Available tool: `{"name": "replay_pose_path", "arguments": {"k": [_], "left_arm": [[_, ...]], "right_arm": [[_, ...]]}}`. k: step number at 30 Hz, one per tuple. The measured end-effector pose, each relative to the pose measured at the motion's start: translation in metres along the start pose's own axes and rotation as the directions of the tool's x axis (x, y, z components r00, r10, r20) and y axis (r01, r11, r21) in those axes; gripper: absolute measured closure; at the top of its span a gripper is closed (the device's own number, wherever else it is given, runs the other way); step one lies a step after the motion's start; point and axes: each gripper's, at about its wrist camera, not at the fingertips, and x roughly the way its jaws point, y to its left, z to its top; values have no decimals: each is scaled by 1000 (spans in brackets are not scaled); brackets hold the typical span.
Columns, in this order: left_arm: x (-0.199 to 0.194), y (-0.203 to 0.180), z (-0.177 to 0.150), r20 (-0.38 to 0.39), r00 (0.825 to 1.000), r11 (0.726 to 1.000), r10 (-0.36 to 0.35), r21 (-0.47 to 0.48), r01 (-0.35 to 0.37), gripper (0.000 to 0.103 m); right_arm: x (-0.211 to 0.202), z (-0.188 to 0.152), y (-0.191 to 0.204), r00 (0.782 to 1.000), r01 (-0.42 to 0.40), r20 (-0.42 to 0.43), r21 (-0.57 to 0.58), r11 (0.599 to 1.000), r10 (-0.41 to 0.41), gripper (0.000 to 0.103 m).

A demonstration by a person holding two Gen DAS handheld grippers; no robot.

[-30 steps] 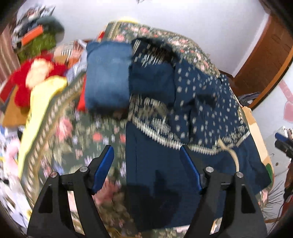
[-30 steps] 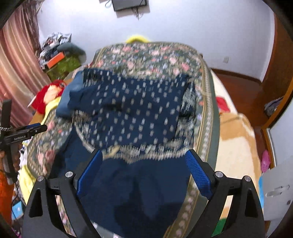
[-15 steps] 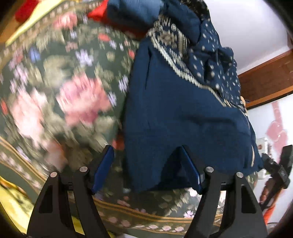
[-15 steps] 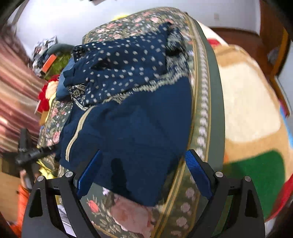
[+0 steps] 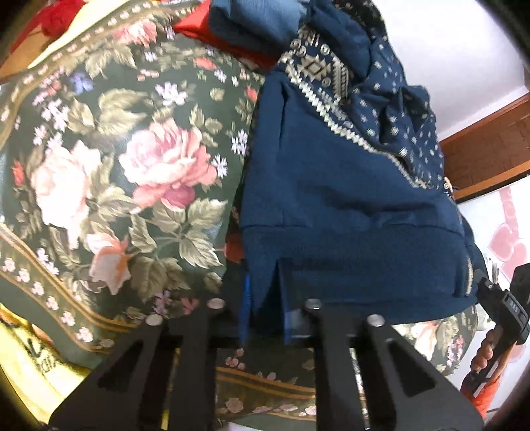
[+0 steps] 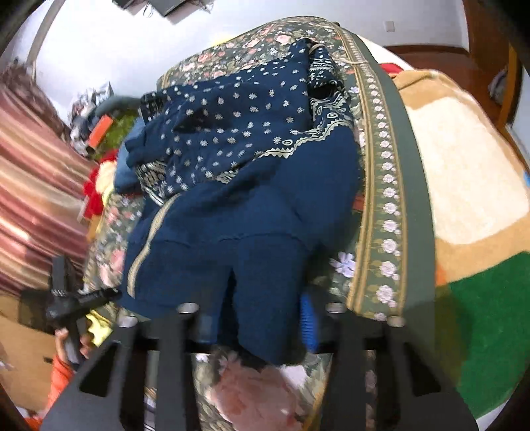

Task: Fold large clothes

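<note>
A large dark blue garment, dotted and trimmed in cream on its far half, lies spread on a floral bedspread. At the garment's near left hem corner, my left gripper has its jaws closing, and the pads pinch the cloth between them. The right gripper is at the near right hem corner. Its jaws are closing too, on a thicker bunch of the blue cloth. Each gripper also shows at the edge of the other wrist view, held in a hand.
Folded blue clothes and a red cloth lie at the bed's far left. A cream, tan and green blanket covers the right side. A striped curtain and a clutter pile stand beyond the left bed edge.
Both grippers came down from above the bed to the garment's near hem. Their jaws stood wide before and have drawn in on the hem corners.
</note>
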Motion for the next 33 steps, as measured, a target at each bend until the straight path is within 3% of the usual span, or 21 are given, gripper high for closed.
{"name": "replay_pose_path", "arguments": {"k": [2, 8, 16, 21, 26, 30, 33], "left_arm": [[-8, -4, 2, 19, 1000, 1000, 3, 19, -4, 96], [-40, -20, 19, 127, 991, 994, 40, 99, -52, 100], [-73, -57, 61, 243, 969, 987, -50, 161, 10, 100], [-95, -90, 94, 323, 939, 975, -117, 216, 48, 100], [-109, -116, 143, 384, 908, 966, -169, 248, 75, 100], [-100, -139, 196, 413, 901, 965, -129, 260, 19, 100], [-88, -147, 238, 412, 903, 973, -123, 228, 29, 100]], "right_arm": [[1, 4, 1, 1000, -23, 7, 6, 1000, 23, 86], [-11, 19, 21, 997, -15, 73, -72, 997, 20, 91], [-32, 50, 32, 984, -42, 170, -108, 993, 60, 96], [-37, 76, 38, 978, -32, 201, -142, 989, 61, 97], [-47, 111, 42, 962, -6, 268, -168, 986, 51, 97], [-43, 153, 44, 952, 40, 305, -192, 981, 21, 98], [-32, 188, 41, 949, 67, 316, -184, 981, -6, 98]]}}
